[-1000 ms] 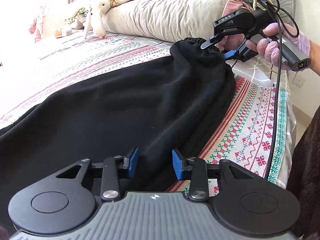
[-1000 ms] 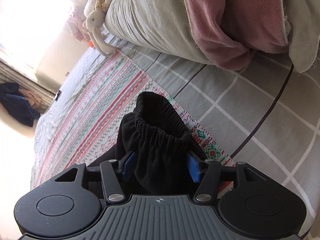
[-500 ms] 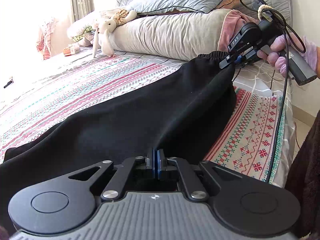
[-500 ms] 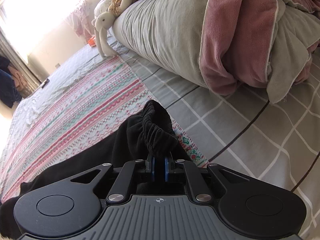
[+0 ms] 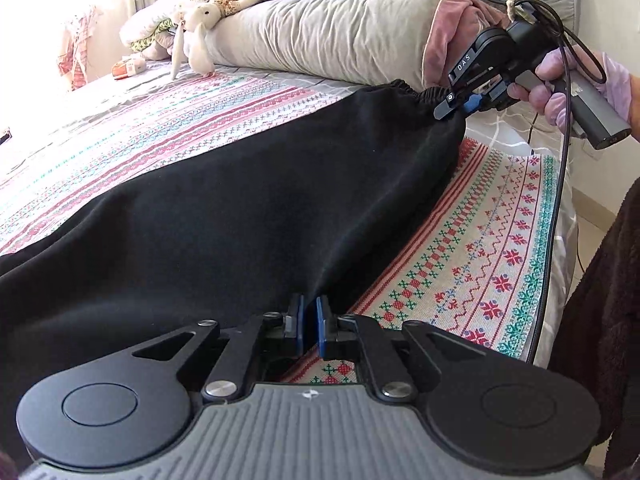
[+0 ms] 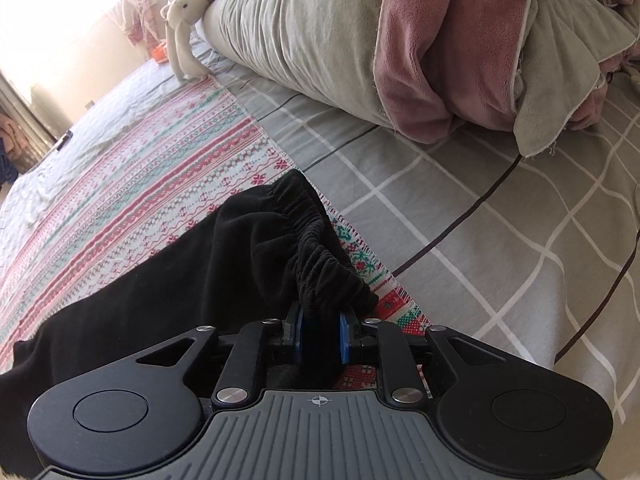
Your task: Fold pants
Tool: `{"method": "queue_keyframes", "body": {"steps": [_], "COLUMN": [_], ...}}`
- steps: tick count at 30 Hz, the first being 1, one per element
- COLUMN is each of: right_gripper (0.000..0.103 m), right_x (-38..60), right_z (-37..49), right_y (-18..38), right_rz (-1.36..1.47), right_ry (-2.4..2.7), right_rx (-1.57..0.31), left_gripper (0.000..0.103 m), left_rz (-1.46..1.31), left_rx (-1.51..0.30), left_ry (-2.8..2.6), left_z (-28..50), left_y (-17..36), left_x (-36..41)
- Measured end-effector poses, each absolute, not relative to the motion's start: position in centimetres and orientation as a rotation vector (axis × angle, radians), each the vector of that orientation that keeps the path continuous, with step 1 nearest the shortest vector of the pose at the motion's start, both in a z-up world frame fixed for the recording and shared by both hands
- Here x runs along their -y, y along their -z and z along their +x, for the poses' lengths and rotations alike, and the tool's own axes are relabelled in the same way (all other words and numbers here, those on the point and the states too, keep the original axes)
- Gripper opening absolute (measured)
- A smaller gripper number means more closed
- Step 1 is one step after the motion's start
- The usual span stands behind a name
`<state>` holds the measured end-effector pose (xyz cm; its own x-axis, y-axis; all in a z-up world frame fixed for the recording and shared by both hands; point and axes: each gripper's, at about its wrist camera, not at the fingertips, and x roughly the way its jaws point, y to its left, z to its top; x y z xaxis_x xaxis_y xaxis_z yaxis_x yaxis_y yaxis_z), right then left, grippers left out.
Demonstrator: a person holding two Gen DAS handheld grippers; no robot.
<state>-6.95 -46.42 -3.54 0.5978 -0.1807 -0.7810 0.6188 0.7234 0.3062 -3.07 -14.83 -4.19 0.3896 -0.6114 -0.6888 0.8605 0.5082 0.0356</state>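
Black pants (image 5: 240, 208) lie stretched across the patterned bedspread (image 5: 480, 264). My left gripper (image 5: 309, 326) is shut on the near edge of the pants, the fabric pinched between its blue pads. My right gripper (image 5: 460, 106) is shut on the elastic waistband (image 5: 404, 90) at the far end and holds it raised. In the right wrist view the gathered waistband (image 6: 320, 256) sits clamped in the right gripper (image 6: 320, 338), and the pants (image 6: 160, 280) trail away to the left.
A long grey pillow (image 5: 328, 40) and pink blanket (image 6: 432, 60) lie along the head of the bed. A stuffed rabbit (image 5: 200, 36) leans against the pillow. The bed's edge (image 5: 556, 240) runs on the right, with a black cable (image 5: 560, 184) hanging over it.
Both grippers were open a second ago and have shut on the pants. The waistband has been lifted and the fabric is pulled taut between the two grippers.
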Motion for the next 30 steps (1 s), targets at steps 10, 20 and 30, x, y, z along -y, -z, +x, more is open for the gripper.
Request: {"method": "queue_keyframes", "body": {"steps": [10, 20, 30], "right_gripper": [0.071, 0.079, 0.083], "right_x": [44.2, 37.0, 28.6], "right_z": [-6.8, -0.9, 4.1], "right_y": [-0.4, -1.0, -0.8], "right_rz": [0.517, 0.410, 0.251], "right_ry": [0.496, 0.321, 0.153], "right_rx": [-0.689, -0.727, -0.781], "left_gripper": [0.084, 0.101, 0.103], "left_rz": [0.218, 0.183, 0.118], "left_rx": [-0.706, -0.693, -0.708], "left_ry": [0.865, 0.536, 0.345], "left_z": [-1.6, 2.0, 6.2], "left_y": [1.6, -1.1, -1.5], "left_x": [10.8, 4.7, 0.9]}}
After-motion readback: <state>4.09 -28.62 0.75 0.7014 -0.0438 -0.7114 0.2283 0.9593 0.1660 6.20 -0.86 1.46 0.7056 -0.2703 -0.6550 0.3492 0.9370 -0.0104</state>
